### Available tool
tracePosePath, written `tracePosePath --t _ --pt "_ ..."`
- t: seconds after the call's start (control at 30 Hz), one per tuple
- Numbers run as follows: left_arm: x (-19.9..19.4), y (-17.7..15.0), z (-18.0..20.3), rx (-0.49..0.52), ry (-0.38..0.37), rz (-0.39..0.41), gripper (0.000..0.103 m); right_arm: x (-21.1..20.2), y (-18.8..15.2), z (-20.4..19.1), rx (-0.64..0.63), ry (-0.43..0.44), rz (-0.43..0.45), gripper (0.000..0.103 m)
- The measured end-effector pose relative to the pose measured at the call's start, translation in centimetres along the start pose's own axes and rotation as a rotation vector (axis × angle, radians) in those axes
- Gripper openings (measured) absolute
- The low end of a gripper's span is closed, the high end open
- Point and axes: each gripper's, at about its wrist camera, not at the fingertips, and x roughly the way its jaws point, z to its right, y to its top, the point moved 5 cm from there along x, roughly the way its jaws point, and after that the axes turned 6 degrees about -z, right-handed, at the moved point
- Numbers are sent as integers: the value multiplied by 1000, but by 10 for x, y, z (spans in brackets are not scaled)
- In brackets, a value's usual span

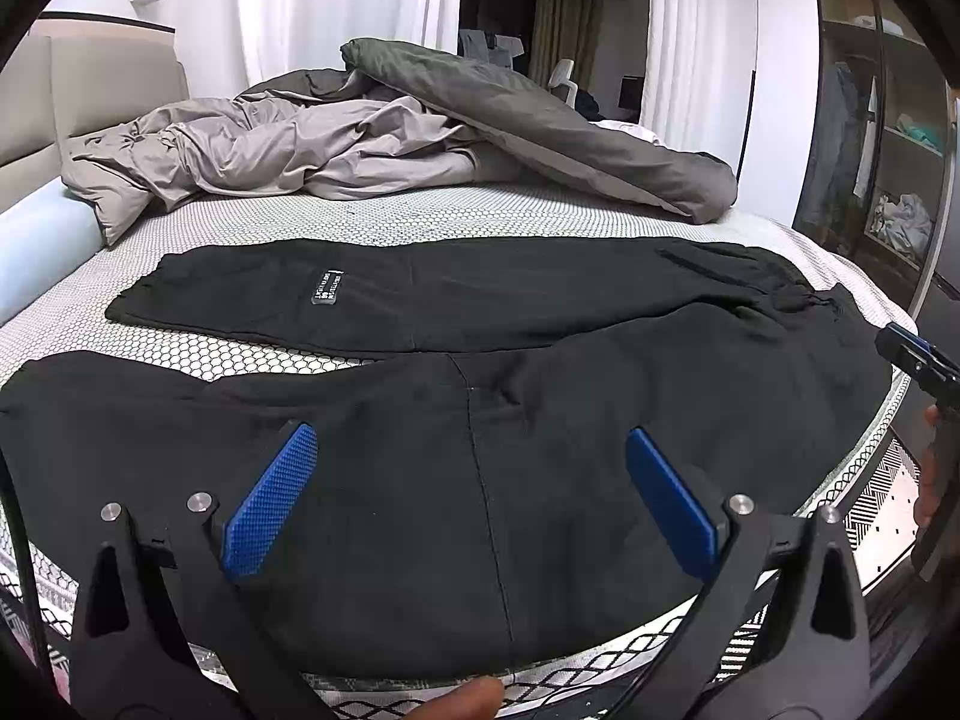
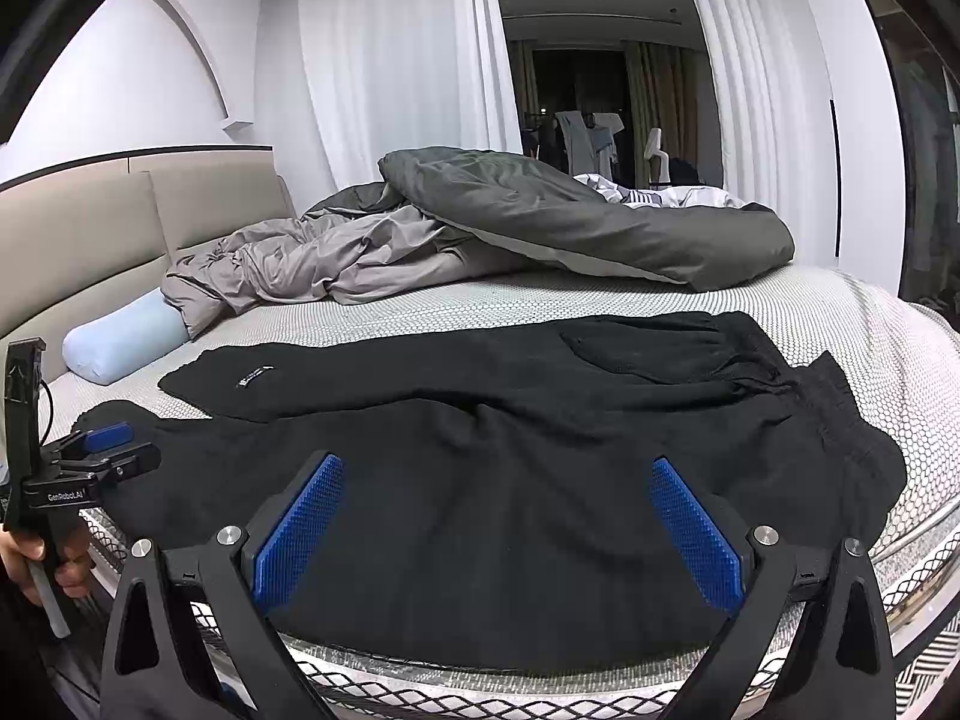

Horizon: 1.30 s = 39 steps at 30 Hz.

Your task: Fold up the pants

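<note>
Black pants (image 1: 480, 324) lie spread flat on the bed, legs pointing left, waistband at the right; a small white label (image 1: 327, 288) sits on the far leg. They also show in the right wrist view (image 2: 492, 438). My left gripper (image 1: 471, 468) is open and empty, hovering over the near leg by the bed's front edge. My right gripper (image 2: 498, 498) is open and empty over the near hip area. The left gripper also shows at the left of the right wrist view (image 2: 105, 447); part of the right gripper shows at the right edge of the left wrist view (image 1: 918, 354).
The mattress (image 1: 420, 219) has a white honeycomb cover. A crumpled grey duvet (image 1: 384, 132) lies at the back. A light blue bolster (image 2: 120, 342) rests against the beige headboard (image 2: 90, 246) at left. White curtains and a wardrobe (image 1: 882, 150) stand behind.
</note>
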Motion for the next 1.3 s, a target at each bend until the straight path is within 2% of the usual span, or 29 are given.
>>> tracePosePath --t 1.3 --pt "-1 0 -5 -1 5 2 102 4 -2 -3 -13 -4 -19 103"
